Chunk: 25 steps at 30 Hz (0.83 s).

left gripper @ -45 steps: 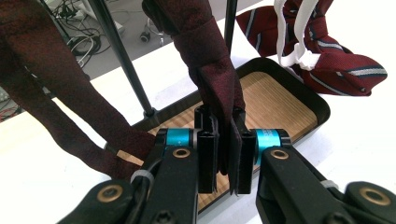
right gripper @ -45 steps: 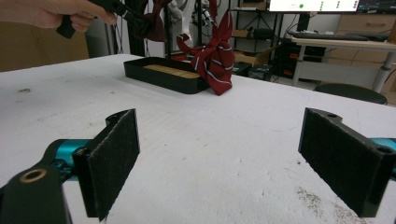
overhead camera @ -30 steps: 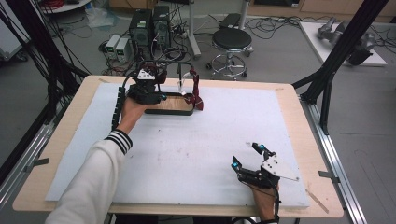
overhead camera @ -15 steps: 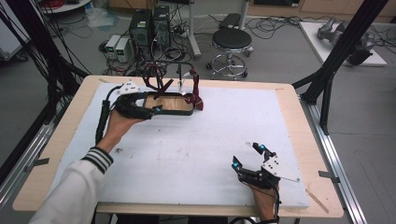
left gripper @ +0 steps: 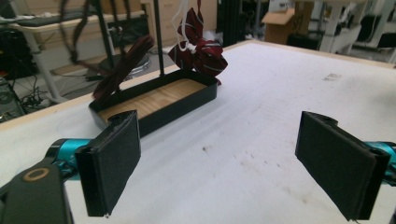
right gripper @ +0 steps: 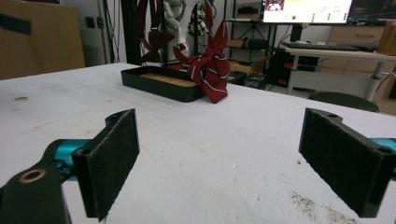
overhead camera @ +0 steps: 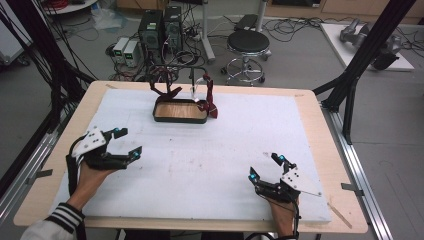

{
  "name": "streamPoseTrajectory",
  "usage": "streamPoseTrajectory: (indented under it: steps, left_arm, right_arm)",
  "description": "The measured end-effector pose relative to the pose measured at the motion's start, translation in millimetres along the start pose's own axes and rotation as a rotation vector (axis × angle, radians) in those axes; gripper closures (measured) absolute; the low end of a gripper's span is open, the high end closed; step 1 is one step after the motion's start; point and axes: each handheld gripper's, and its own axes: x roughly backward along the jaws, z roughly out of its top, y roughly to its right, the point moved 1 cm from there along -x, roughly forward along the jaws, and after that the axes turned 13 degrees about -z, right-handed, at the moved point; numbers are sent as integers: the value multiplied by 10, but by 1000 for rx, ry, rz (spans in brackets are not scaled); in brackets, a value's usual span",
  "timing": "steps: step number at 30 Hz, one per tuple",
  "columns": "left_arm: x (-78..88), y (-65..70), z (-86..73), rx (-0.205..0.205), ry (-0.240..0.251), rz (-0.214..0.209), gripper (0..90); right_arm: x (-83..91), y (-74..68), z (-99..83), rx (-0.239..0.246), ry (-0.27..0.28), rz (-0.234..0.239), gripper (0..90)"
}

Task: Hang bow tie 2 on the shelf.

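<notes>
A black tray with a wooden floor stands at the back middle of the white mat. A thin black rack rises from it. A red striped tie hangs at its right end and a darker tie at its left. My left gripper is at the near left, well apart from the tray; its jaws have just been opening and stand open with nothing between them. In the left gripper view the tray and red tie lie ahead. My right gripper rests open at the near right.
The mat covers most of a wooden table. Behind the table stand a round stool and computer towers among cables. Black frame posts flank the table's right side.
My left gripper has drawn back from the tray at the back to the near left of the mat, and its jaws have spread wide. The right gripper has stayed put.
</notes>
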Motion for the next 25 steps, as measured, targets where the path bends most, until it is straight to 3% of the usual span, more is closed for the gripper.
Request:
streamPoseTrajectory:
  steps: [4,8,19,25]
  left_arm:
    - [186,46,-207,-12,42,16,147]
    - [287,51,-328,7,67,41,146]
    - [309,122,-508,11,136,119,149]
    - [324,134,-516,0,152,127,149]
  right_arm:
    - [3,-4,0,0,-1,0,115]
    - [6,-5,-2,-3,-1,-1,115]
    - [5,-2,-1,1,5,-4,115]
    - [5,-1,-3,0,5,-6,114]
